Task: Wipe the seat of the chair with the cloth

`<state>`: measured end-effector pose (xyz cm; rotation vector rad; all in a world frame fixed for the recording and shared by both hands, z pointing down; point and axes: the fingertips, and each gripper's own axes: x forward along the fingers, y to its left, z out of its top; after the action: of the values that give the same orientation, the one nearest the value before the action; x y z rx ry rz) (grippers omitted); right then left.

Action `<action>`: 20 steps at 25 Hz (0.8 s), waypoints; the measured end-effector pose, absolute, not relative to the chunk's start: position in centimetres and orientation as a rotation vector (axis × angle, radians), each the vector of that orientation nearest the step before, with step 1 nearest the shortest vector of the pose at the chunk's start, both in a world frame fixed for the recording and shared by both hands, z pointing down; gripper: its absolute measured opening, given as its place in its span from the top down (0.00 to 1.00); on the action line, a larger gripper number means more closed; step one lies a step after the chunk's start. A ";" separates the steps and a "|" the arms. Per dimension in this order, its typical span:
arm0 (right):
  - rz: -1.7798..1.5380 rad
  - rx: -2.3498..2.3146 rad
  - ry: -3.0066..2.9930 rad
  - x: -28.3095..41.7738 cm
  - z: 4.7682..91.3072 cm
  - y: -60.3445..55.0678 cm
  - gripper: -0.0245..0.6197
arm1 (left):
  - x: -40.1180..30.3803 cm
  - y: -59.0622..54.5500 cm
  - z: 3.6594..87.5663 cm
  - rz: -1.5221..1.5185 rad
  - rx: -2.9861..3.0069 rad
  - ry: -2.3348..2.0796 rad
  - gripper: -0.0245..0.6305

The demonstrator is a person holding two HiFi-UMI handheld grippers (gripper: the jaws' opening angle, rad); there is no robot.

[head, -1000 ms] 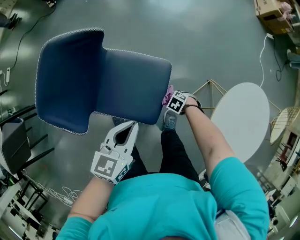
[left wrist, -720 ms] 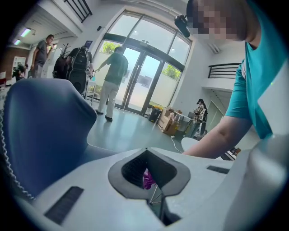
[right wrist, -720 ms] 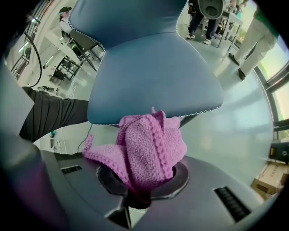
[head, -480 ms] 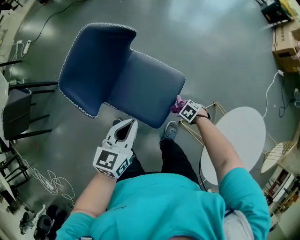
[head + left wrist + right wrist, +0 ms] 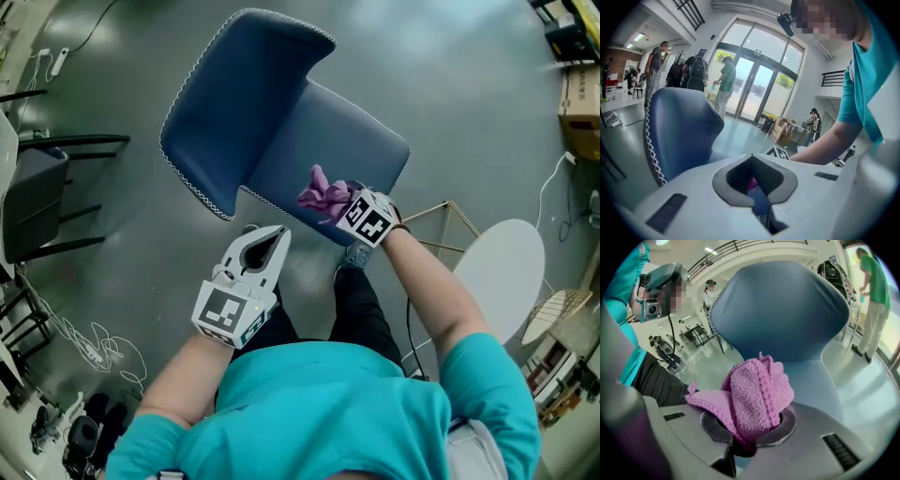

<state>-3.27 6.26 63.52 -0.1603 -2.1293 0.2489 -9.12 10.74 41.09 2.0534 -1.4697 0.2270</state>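
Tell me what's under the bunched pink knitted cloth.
The blue padded chair seat lies under the pink knitted cloth, which the right gripper clamps. The cloth covers the spot beneath it, hiding any contact.

Cloth [image 5: 757, 397] pink, coarse knit; chair [image 5: 281, 131] blue matt upholstery, white stitched edge; right claw [image 5: 754, 437] smooth grey plastic; floor [image 5: 469, 94] glossy.

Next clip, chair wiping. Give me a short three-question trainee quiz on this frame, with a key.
1. True or false: the right gripper is empty.
2. The cloth is: A white, B pink, C green?
3. Fill in: in the head view, the cloth is above the chair's ____.
Key: 1 false, its jaws are shut on the cloth. 2 B. 3 seat.
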 end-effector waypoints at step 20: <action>-0.004 -0.090 -2.148 -22.3 75.0 11.4 0.87 | -18.9 16.6 46.0 0.216 2.130 -1.284 0.96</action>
<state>-22.26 11.40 74.95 -0.0898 -2.1483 -0.0042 -18.91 16.60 46.05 2.1303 -1.2840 0.2156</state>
